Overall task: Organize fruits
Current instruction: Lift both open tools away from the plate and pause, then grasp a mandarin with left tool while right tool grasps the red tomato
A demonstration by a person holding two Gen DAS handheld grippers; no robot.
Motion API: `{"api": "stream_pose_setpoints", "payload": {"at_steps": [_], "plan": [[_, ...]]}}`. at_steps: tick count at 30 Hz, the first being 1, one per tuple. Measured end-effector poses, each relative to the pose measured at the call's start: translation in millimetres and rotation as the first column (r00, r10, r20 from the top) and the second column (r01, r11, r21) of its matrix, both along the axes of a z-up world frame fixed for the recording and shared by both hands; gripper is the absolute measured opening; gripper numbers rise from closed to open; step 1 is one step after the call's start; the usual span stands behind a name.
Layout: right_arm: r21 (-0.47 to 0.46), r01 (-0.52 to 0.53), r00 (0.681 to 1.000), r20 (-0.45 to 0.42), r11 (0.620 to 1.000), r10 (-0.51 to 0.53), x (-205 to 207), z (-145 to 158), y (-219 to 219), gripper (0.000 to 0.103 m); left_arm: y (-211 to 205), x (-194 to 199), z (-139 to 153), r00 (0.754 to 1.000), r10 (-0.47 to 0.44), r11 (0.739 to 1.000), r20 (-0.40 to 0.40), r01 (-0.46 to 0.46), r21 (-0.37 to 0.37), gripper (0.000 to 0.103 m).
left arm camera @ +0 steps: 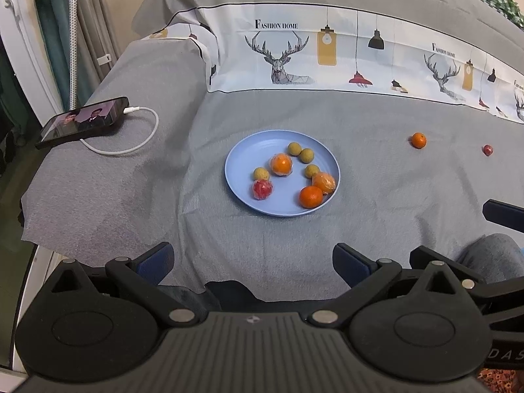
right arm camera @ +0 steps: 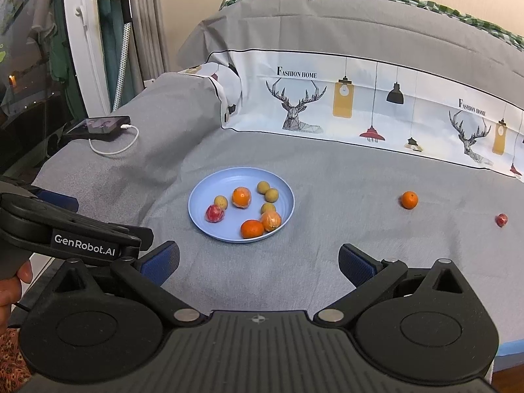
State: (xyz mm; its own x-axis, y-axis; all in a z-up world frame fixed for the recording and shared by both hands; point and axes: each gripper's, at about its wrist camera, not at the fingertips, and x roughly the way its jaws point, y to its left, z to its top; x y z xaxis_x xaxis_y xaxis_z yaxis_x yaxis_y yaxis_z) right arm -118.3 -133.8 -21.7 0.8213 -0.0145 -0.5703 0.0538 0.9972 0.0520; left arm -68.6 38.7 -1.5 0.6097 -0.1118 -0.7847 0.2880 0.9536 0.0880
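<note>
A round, smooth, pale blue plate [left arm camera: 235, 177] with a shallow raised rim is seen lying flat on a grey woven cloth [left arm camera: 131, 163], straight ahead of both grippers. Eight small round fruits are held in it: three oranges, two of them wrapped in glossy clear film, a red fruit [left arm camera: 262, 189] also wrapped in film, and four dull yellow-green fruits with a matt skin. Beyond the plate and to the right of the grippers, a bare orange [right arm camera: 409, 199] and a small red wrapped fruit [right arm camera: 501, 220] are left apart on the cloth, well away from the plate. The left gripper [left arm camera: 252, 263] is held with its blue-padded fingers spread wide and nothing between them; the right gripper [right arm camera: 258, 262] is likewise held wide apart and empty. A dark phone [left arm camera: 82, 122] with a white cable [left arm camera: 144, 137] is seen far to the left. Only in the right wrist view are the left gripper's lettered black body and a hand [right arm camera: 13, 291] shown; only in the left wrist view is a grey-clad knee [left arm camera: 491, 255] shown.
</note>
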Motion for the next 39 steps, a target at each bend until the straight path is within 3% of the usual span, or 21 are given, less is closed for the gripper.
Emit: {"api": "stream_pose_setpoints", "payload": {"at_steps": [15,20,23,28,34,37,39], "plan": [[0.076,0.033,0.999,-0.027,0.997,-0.031,16.3,-12.4,-26.0,0.102,-26.7,22.0,-5.9,0.998,-0.027,0.999,-0.05,0.029,0.043,0.103],[0.121,0.106,0.994,-0.026,0.987,-0.104,20.2,-17.3,-56.4,0.102,-59.5,37.8,-8.7,0.994,-0.073,0.996,-0.077,0.077,0.052,0.103],[0.142,0.208,0.978,-0.009,0.968,-0.209,19.2,-20.6,-90.8,0.102,-90.0,50.0,-9.9,0.988,-0.119,0.992,-0.098,0.124,0.04,0.103],[0.127,0.418,0.905,0.025,0.9,-0.424,19.4,-29.0,-174.3,0.102,-159.5,77.5,-19.2,0.976,-0.193,0.981,-0.102,0.195,0.011,0.103],[0.102,0.642,0.755,0.089,0.76,-0.65,32.3,-48.6,-299.4,0.102,-261.1,129.5,-53.2,0.954,-0.271,0.963,-0.124,0.27,-0.027,0.103],[0.122,0.722,0.679,0.058,0.681,-0.732,52.5,-75.2,-367.3,0.102,-308.7,157.9,-77.9,0.954,-0.276,0.96,-0.116,0.27,-0.07,0.103],[0.139,0.754,0.648,-0.002,0.642,-0.762,71.6,-96.8,-410.1,0.102,-339.0,175.3,-96.7,0.956,-0.268,0.963,-0.118,0.261,-0.071,0.103]]}}
